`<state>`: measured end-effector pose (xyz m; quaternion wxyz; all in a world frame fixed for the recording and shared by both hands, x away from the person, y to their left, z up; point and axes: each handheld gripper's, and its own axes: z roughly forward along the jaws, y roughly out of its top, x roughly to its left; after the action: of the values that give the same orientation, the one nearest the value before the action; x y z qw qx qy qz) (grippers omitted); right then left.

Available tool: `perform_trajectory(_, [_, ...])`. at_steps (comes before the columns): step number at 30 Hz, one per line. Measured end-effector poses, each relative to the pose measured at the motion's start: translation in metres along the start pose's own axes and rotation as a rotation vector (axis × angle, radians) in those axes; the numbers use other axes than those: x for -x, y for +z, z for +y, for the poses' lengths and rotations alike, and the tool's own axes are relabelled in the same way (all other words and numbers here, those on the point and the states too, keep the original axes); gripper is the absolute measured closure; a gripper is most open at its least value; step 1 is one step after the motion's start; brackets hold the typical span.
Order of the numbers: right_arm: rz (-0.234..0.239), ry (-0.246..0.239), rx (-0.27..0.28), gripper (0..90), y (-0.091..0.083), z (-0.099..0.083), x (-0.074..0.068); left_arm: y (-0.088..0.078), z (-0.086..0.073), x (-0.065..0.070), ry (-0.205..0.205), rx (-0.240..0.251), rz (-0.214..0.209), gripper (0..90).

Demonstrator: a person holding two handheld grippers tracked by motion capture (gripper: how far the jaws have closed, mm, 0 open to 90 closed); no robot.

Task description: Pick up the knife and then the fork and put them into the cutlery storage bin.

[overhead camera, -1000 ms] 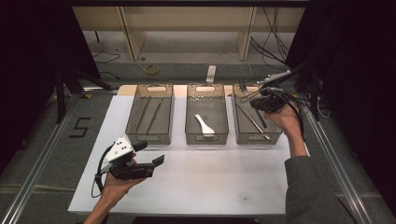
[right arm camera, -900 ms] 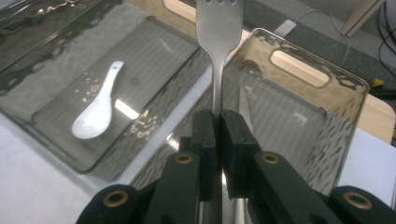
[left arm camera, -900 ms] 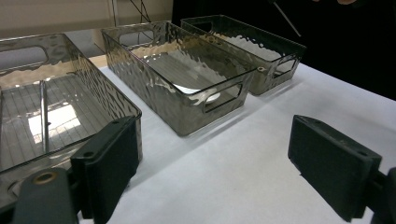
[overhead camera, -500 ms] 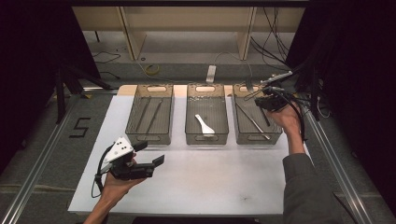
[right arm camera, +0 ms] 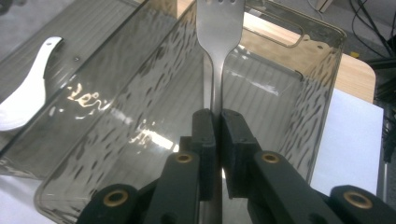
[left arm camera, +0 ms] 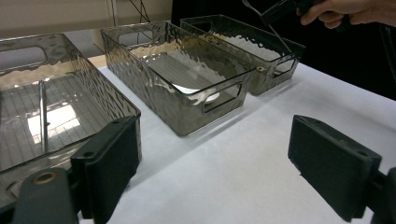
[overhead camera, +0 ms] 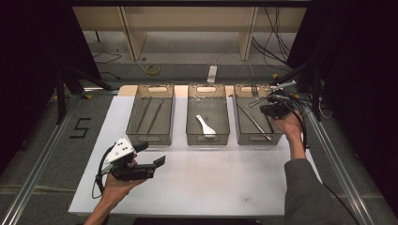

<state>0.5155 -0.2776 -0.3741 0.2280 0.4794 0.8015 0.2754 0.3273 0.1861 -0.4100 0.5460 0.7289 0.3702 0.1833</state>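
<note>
My right gripper [right arm camera: 215, 135] is shut on the handle of a metal fork [right arm camera: 215, 70], tines pointing away over the far end of the right smoky-grey bin [right arm camera: 289, 107]. In the high view this gripper [overhead camera: 264, 107] hovers over the right bin [overhead camera: 277, 136], where another metal utensil [overhead camera: 253, 119] lies diagonally. The middle bin [overhead camera: 207, 138] holds a white spoon [overhead camera: 205, 125]. Two thin sticks [overhead camera: 150, 115] lie in the left bin [overhead camera: 149, 138]. My left gripper [overhead camera: 151, 153] rests low over the white mat in front of the left bin, jaws wide open and holding nothing [left arm camera: 219, 163].
The three bins stand in a row at the back of the white mat [overhead camera: 211, 183]. Cables [overhead camera: 305, 122] trail off the table's right edge. A white power strip [overhead camera: 212, 74] lies on the floor beyond. A metal rail [overhead camera: 342, 173] runs along the right side.
My right gripper has sunk a little toward the right bin with the fork still in it. The left gripper has stayed put.
</note>
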Motion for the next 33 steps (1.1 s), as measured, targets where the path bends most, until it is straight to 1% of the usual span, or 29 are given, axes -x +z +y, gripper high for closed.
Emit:
perform_trajectory(2, [-0.001, 0.002, -0.002, 85.2, 0.0, -0.002, 0.001, 0.0, 0.0, 0.0, 0.0, 0.0, 0.0, 15.5])
perform_trajectory(5, [-0.001, -0.007, -0.009, 85.2, 0.002, -0.004, 0.001, 0.0, 0.0, 0.0, 0.0, 0.001, 0.0, 15.5])
perform_trajectory(7, [-0.011, -0.012, -0.015, 85.1, 0.004, -0.006, 0.001, 0.0, 0.0, 0.0, 0.0, 0.0, 0.0, 15.5])
perform_trajectory(9, [-0.007, -0.012, -0.019, 85.2, 0.005, -0.009, 0.001, 0.0, 0.0, 0.0, 0.0, 0.001, 0.0, 15.5])
perform_trajectory(12, [-0.013, -0.026, -0.025, 85.1, 0.008, -0.012, 0.001, 0.0, 0.0, 0.0, 0.0, 0.0, 0.001, 15.5])
perform_trajectory(14, [-0.015, -0.022, -0.025, 85.1, 0.009, -0.013, 0.001, 0.0, 0.0, 0.0, 0.0, 0.0, 0.001, 15.5])
perform_trajectory(16, [-0.013, -0.019, -0.029, 85.1, 0.01, -0.014, 0.001, 0.0, 0.0, 0.0, 0.0, 0.0, 0.0, 15.5])
perform_trajectory(22, [-0.009, -0.037, -0.04, 85.1, 0.012, -0.018, 0.0, 0.0, 0.0, 0.0, 0.003, -0.002, -0.001, 15.5])
perform_trajectory(24, [-0.011, -0.034, -0.046, 85.1, 0.013, -0.018, -0.001, 0.001, 0.0, 0.0, 0.004, -0.002, -0.001, 15.5])
perform_trajectory(27, [-0.021, -0.049, -0.056, 85.0, 0.016, -0.02, -0.001, 0.001, 0.0, 0.001, 0.004, -0.002, -0.002, 15.5])
perform_trajectory(33, [-0.024, -0.056, -0.072, 85.0, 0.02, -0.02, -0.003, 0.001, 0.0, 0.001, 0.004, -0.003, -0.002, 15.5])
